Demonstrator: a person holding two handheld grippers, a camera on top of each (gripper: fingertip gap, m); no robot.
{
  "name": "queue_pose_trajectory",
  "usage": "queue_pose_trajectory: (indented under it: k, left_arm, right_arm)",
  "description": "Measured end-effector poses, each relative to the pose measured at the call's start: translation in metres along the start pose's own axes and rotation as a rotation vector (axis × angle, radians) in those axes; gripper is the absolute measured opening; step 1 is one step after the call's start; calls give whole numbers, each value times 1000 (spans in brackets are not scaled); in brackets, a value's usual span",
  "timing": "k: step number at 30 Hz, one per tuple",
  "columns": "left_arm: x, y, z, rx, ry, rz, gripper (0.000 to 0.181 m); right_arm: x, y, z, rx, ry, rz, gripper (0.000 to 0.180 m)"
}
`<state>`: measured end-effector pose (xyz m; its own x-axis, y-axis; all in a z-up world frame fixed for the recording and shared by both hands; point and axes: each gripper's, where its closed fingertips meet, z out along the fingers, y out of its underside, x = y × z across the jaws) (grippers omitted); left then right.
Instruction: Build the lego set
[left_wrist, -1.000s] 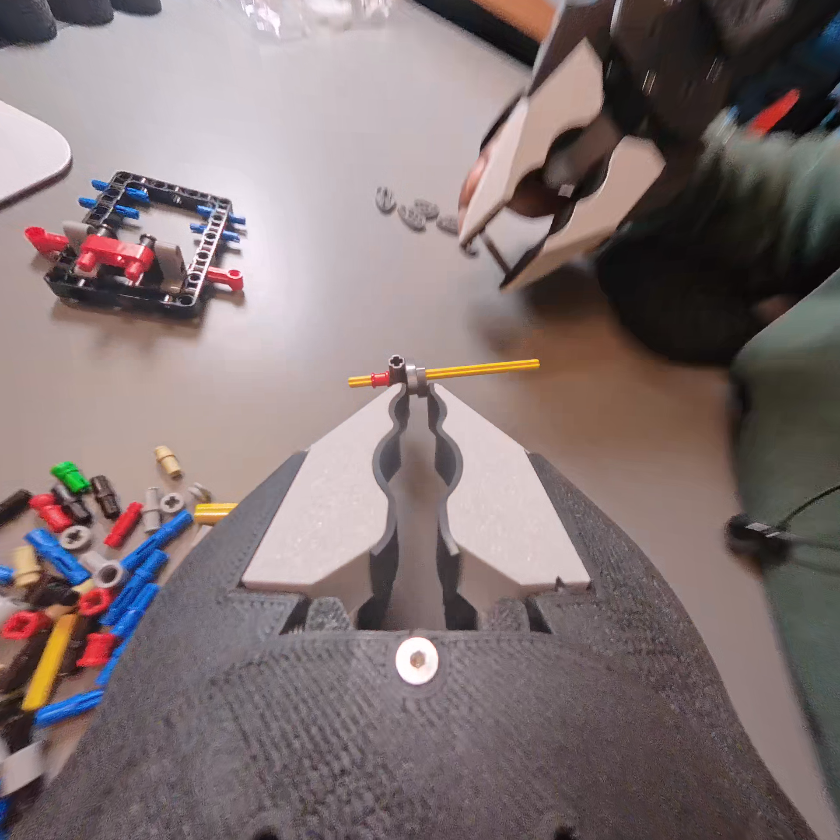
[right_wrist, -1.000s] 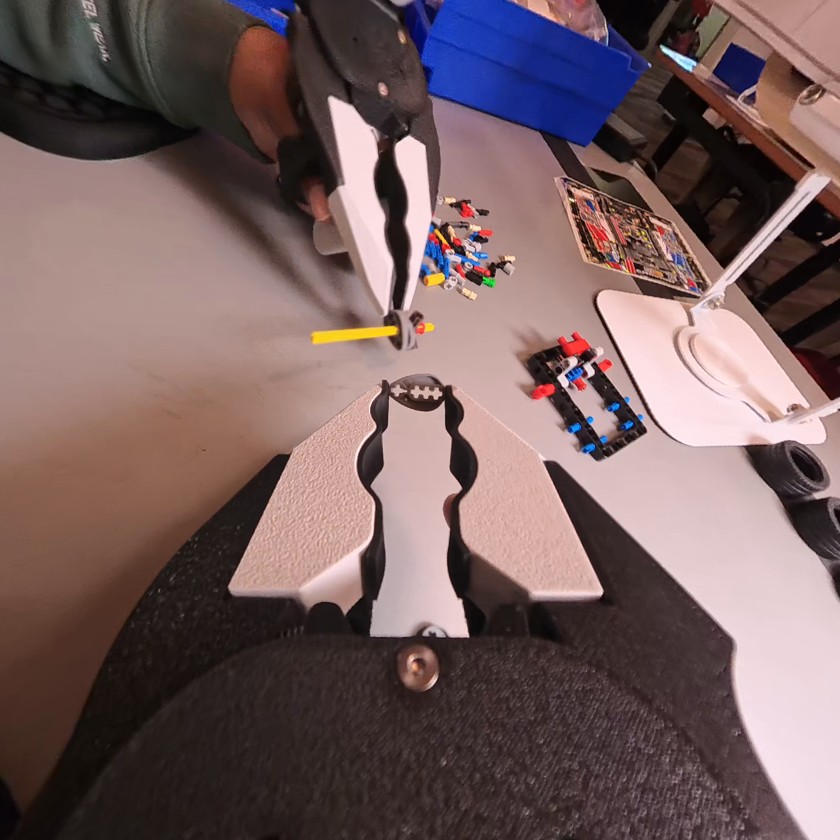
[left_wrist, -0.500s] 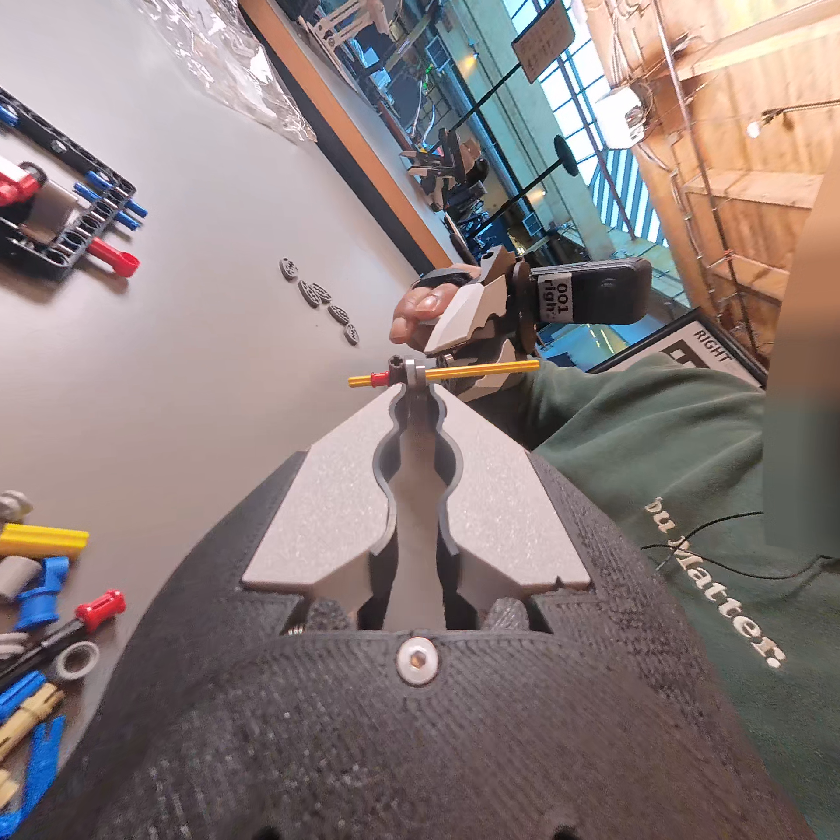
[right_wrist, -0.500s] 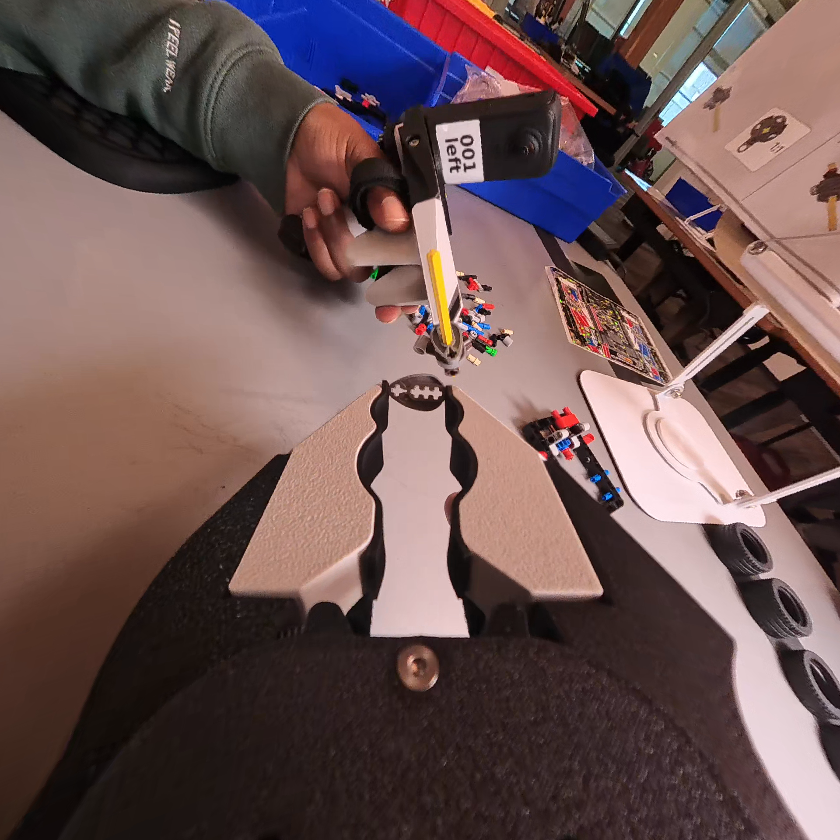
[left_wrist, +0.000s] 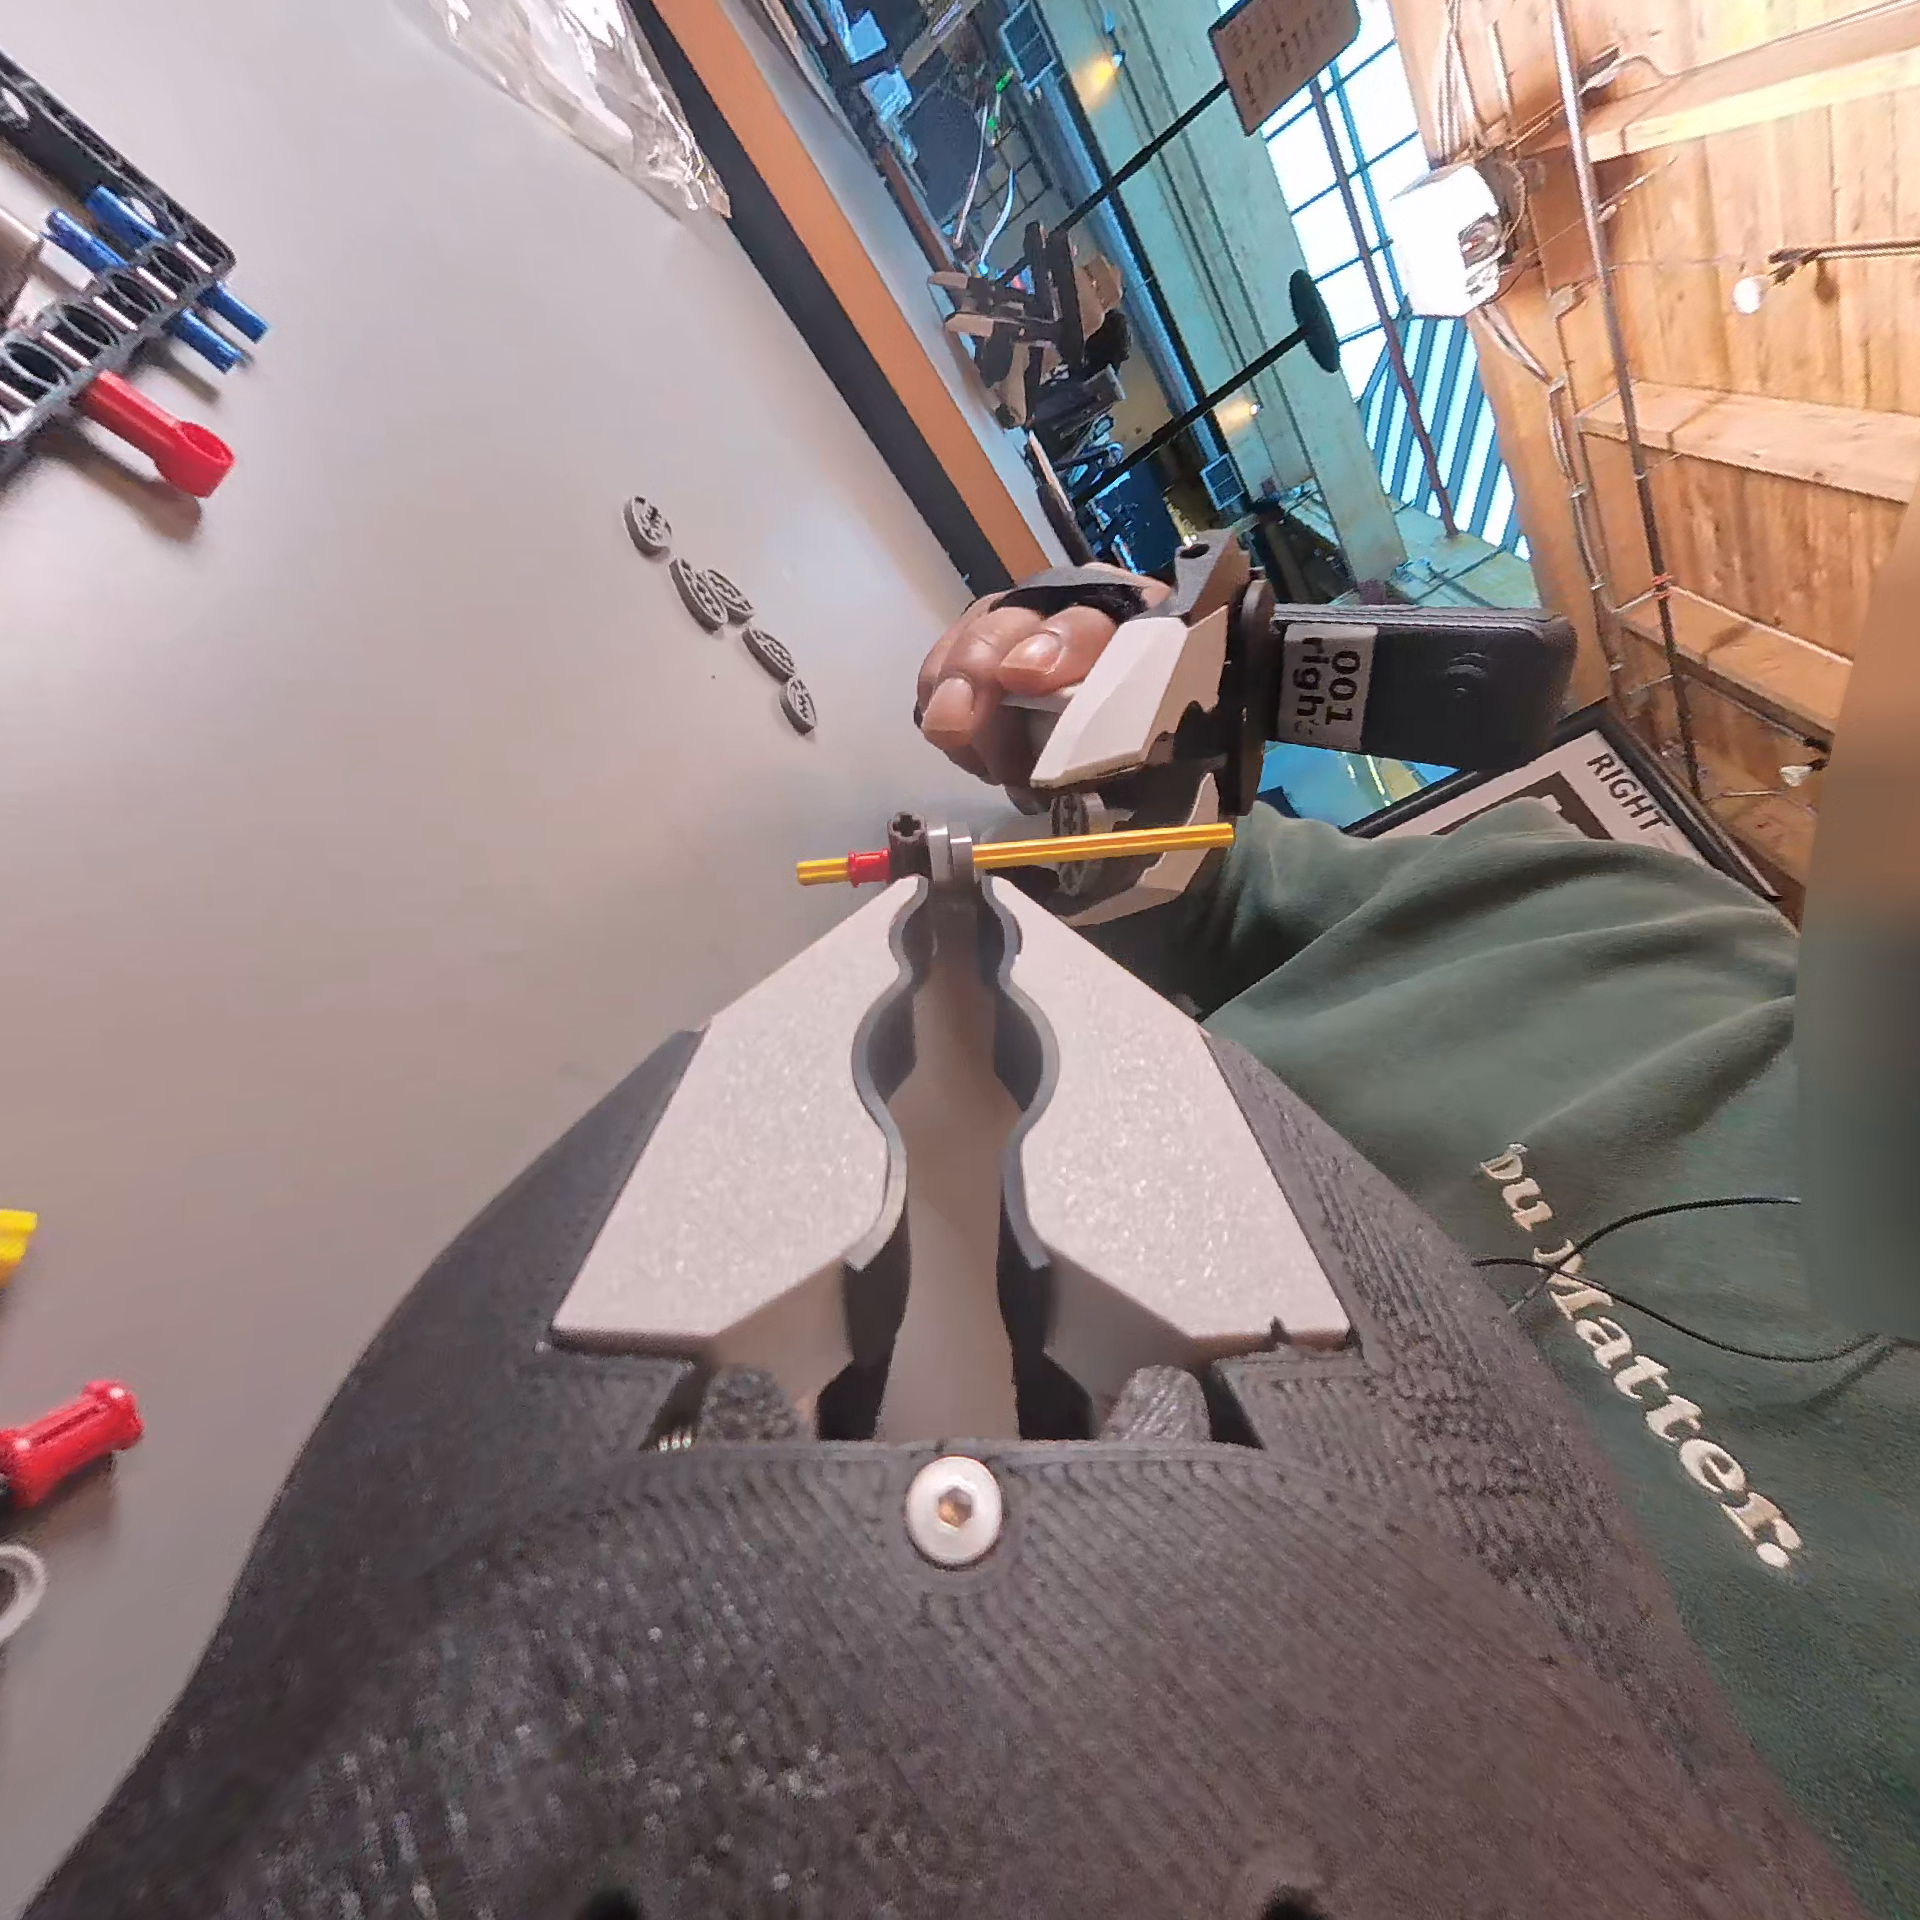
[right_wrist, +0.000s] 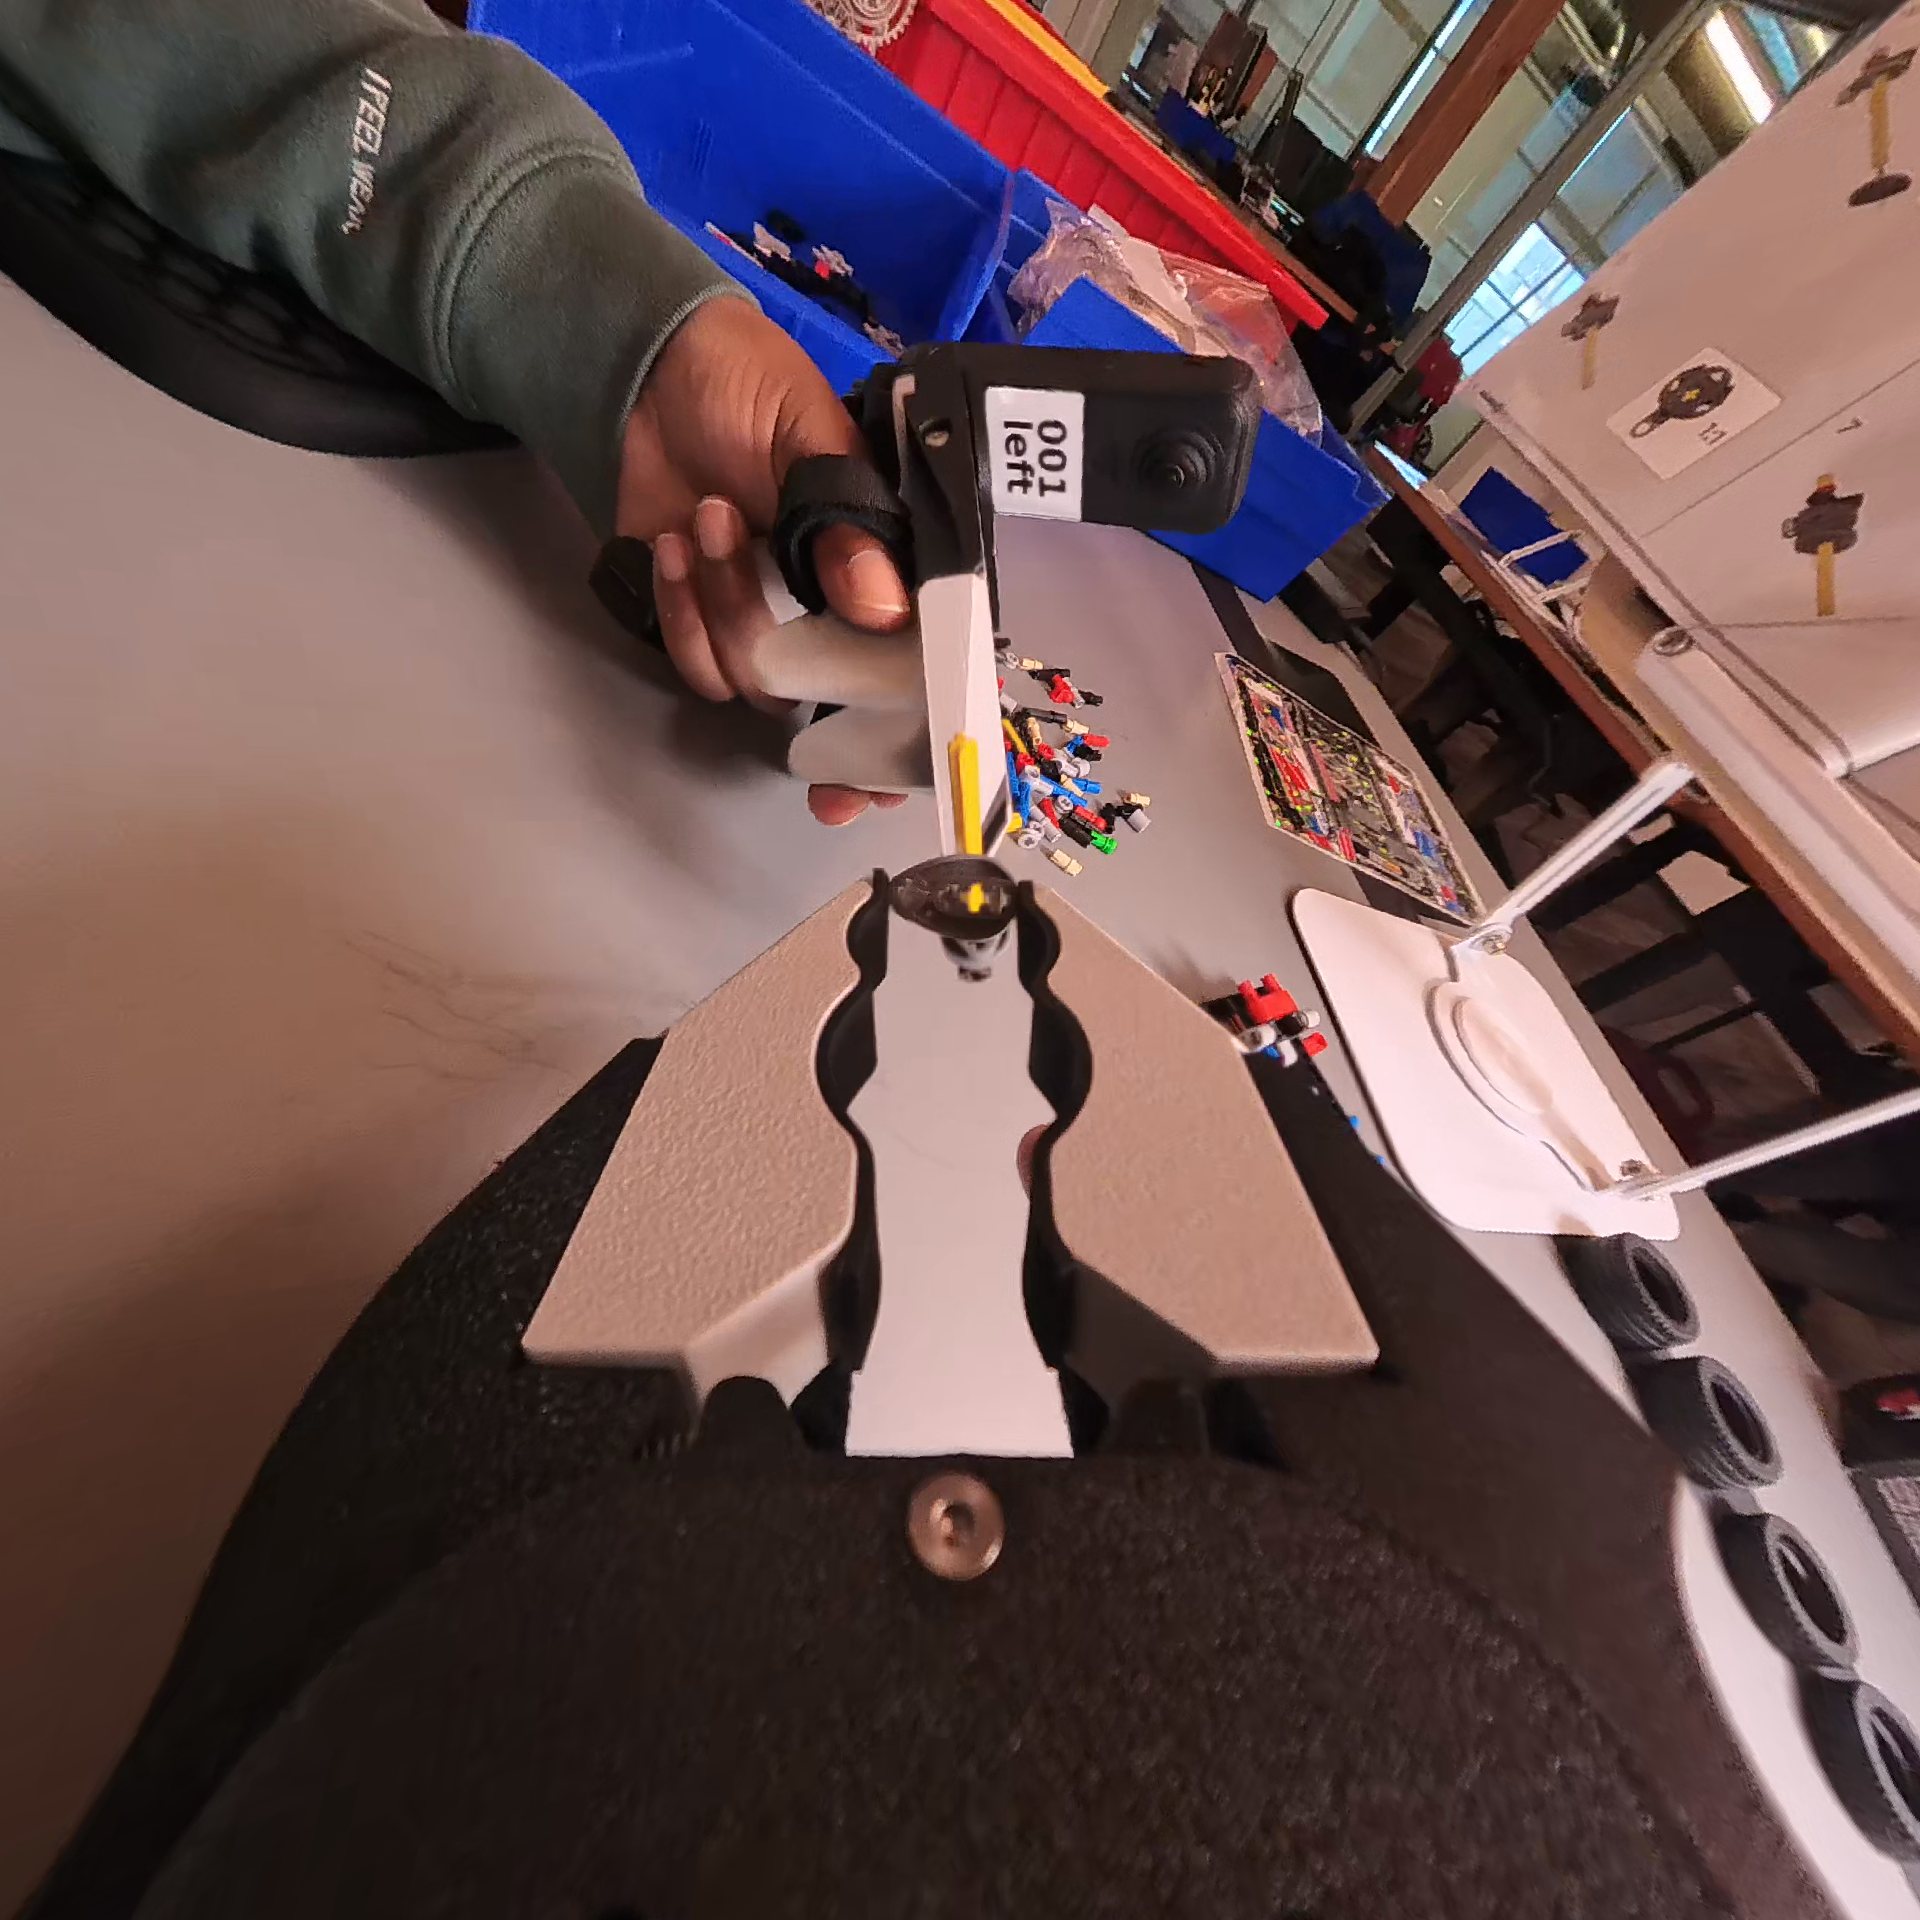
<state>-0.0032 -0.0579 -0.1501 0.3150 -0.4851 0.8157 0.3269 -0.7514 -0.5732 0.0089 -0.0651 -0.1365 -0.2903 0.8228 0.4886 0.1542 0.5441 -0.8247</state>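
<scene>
My left gripper (left_wrist: 951, 883) is shut on a grey connector (left_wrist: 940, 847) threaded on a thin yellow axle (left_wrist: 1101, 844) with a red bush near its left end. It holds the axle level, above the table. My right gripper (right_wrist: 951, 896) is shut on a dark grey disc (right_wrist: 935, 894), and the axle's yellow tip (right_wrist: 975, 902) shows in the disc's centre hole. In the left wrist view the right gripper (left_wrist: 1086, 831) sits at the axle's right half. In the right wrist view the left gripper (right_wrist: 985, 831) shows edge-on behind the disc.
A black frame assembly (left_wrist: 114, 301) with blue and red pins lies far left. Several grey discs (left_wrist: 717, 597) lie on the table. A pile of loose pieces (right_wrist: 1060, 774), an instruction booklet (right_wrist: 1340, 790), a white lamp base (right_wrist: 1455, 1070), black tyres (right_wrist: 1704, 1423) and blue bins (right_wrist: 831, 156) surround the work area. Only a small space, under 4 cm, lies between the two pairs of fingers.
Both grippers rose off the table and tilted toward each other. The right gripper brought the disc up to the axle's free end, where the yellow tip now shows in its hole.
</scene>
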Motion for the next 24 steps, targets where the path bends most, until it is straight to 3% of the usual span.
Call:
queue_pose_trajectory:
  k: [17,21,24]
  left_arm:
    - [-18,35,10,-231,-169,58,7]
    - [-19,40,11,-284,-210,134,21]
    - [-21,44,8,-350,-261,302,32]
  right_arm:
    - [-27,30,11,-110,-161,44,22]
    - [-31,35,12,-130,-183,61,22]
    - [-30,37,12,-139,-186,83,22]
